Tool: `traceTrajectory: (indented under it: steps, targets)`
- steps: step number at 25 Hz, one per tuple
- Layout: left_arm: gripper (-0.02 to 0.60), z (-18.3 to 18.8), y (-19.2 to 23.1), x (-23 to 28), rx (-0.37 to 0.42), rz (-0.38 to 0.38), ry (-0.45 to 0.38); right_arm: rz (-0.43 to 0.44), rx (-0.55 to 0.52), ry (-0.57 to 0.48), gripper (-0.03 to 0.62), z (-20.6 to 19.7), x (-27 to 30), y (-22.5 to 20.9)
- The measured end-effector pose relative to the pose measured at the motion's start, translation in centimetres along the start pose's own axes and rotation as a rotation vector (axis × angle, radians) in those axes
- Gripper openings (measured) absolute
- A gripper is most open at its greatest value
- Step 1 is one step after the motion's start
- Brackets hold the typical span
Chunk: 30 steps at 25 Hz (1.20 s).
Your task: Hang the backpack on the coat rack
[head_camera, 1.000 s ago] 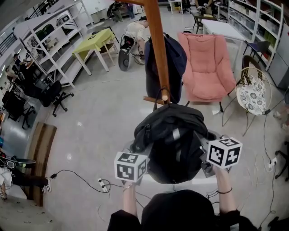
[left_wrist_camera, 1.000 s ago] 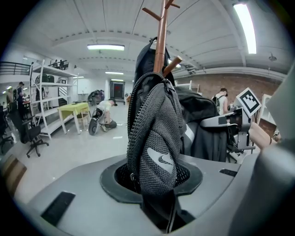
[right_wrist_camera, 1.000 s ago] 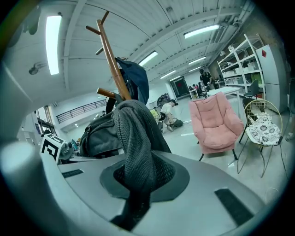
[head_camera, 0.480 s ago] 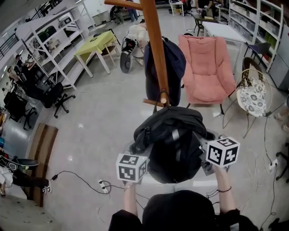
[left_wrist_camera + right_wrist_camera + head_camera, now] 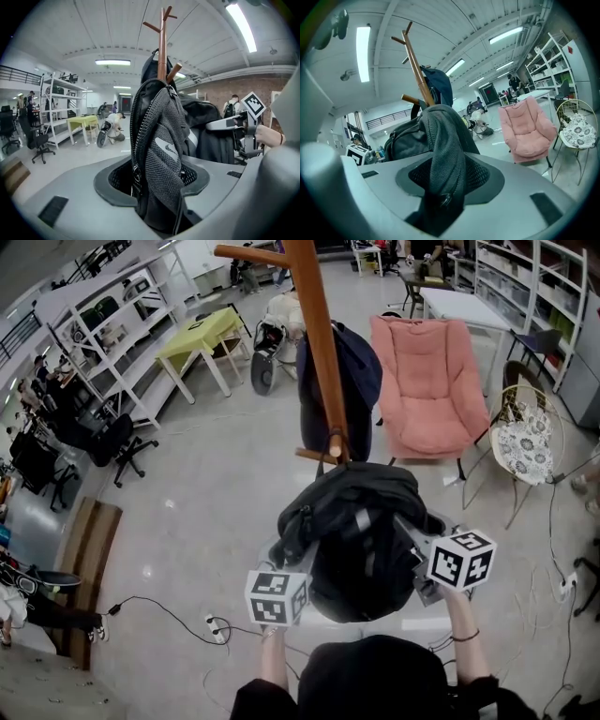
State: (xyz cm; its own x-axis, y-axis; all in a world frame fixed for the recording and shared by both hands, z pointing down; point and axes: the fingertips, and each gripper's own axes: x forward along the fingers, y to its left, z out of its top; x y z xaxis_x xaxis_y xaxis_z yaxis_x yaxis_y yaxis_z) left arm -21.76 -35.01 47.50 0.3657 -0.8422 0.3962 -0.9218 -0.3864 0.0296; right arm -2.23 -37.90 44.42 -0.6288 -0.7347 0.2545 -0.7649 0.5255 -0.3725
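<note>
Hanging by its top loop on a low peg of the coat rack, the black backpack sits between the two tongs. The left gripper and right gripper are opening, with bag cloth loose in each gap.

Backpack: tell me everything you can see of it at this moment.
The backpack is black, of woven and mesh-like fabric, with zipped compartments, a grey stripe and a pale logo on a side panel. It hangs bulging at the wooden coat rack, its top loop seemingly over a lower peg. Folds of its sides lie between the jaws of the left gripper and right gripper, both opening.
</note>
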Motion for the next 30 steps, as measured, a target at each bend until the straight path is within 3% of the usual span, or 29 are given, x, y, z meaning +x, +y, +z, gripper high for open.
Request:
traceTrajectory:
  steps: [4, 13, 20, 24, 26, 30]
  targets:
    - [0.235, -0.4, 0.0, -0.6, -0.011, 0.022, -0.011, -0.001, 0.014, -0.019, 0.169, -0.2, -0.4, -0.1]
    - [0.247, -0.3, 0.2, -3.3, -0.045, 0.08, -0.051, -0.012, -0.01, -0.081, 0.175, 1.2, -3.2, -0.2]
    - [0.238, 0.6, 0.2, -6.0, -0.019, 0.128, -0.095, -0.016, -0.036, -0.136, 0.175, 2.4, -5.9, -0.3]
    - [0.182, 0.9, -0.3, -6.6, 0.009, 0.153, -0.104, -0.034, -0.055, -0.172, 0.141, 3.0, -7.0, -0.7]
    - [0.126, 1.3, -0.3, -7.4, 0.009, 0.172, -0.127, -0.034, -0.06, -0.184, 0.129, 3.1, -7.5, -0.5]
    - [0.09, 2.0, 0.1, -8.9, 0.026, 0.211, -0.161, -0.053, -0.092, -0.198, 0.066, 3.3, -8.3, -0.3]
